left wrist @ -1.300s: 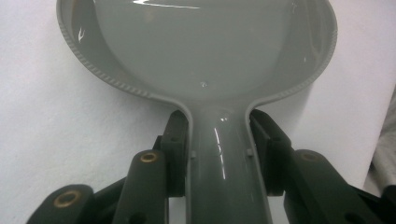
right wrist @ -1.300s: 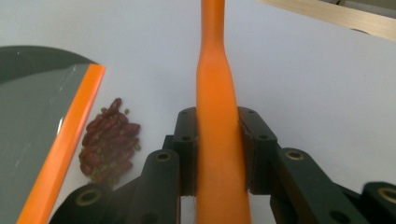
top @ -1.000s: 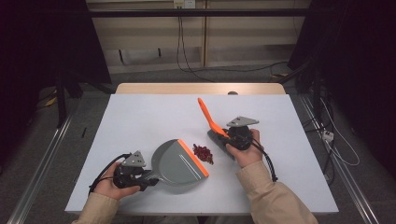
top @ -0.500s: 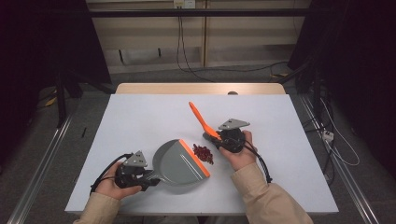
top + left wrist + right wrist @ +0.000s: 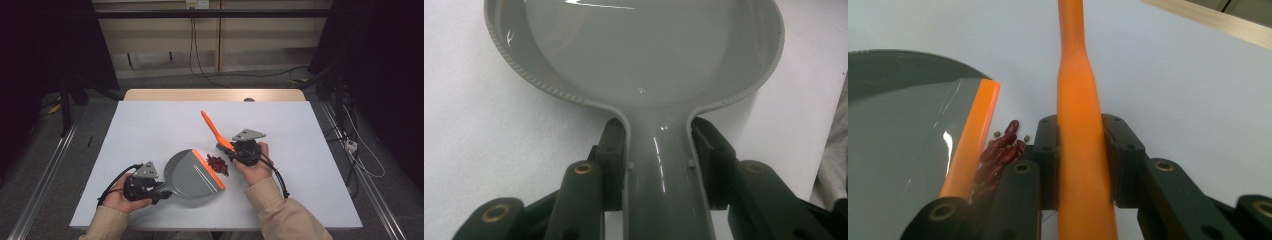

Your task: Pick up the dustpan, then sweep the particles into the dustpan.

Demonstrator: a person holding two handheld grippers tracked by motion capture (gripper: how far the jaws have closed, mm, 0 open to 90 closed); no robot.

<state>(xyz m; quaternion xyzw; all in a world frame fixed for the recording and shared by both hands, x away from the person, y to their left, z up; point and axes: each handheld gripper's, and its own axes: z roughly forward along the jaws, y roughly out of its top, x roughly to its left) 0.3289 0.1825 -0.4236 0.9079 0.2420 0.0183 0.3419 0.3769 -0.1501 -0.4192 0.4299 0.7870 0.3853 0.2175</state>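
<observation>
A grey dustpan (image 5: 192, 173) with an orange lip (image 5: 209, 169) lies flat on the white table (image 5: 150, 125). My left gripper (image 5: 159, 191) is shut on the dustpan's handle (image 5: 664, 175), at the table's front left. A small heap of dark red beans (image 5: 217, 163) lies just off the orange lip (image 5: 970, 137), with a few small greenish bits beside the beans (image 5: 1000, 152). My right gripper (image 5: 226, 148) is shut on an orange brush handle (image 5: 1079, 115), which slants up and away to the far left (image 5: 214, 129). The brush's head is hidden under the hand.
The table's wooden far edge (image 5: 215, 94) runs along the back. Cables (image 5: 200, 65) trail over the floor behind, and metal rails (image 5: 45, 175) flank the table. A person's sleeves (image 5: 285, 215) come in at the bottom.
The right hand with the orange brush has shifted left, closer to the beans and the dustpan's lip. The left hand and dustpan have stayed put.
</observation>
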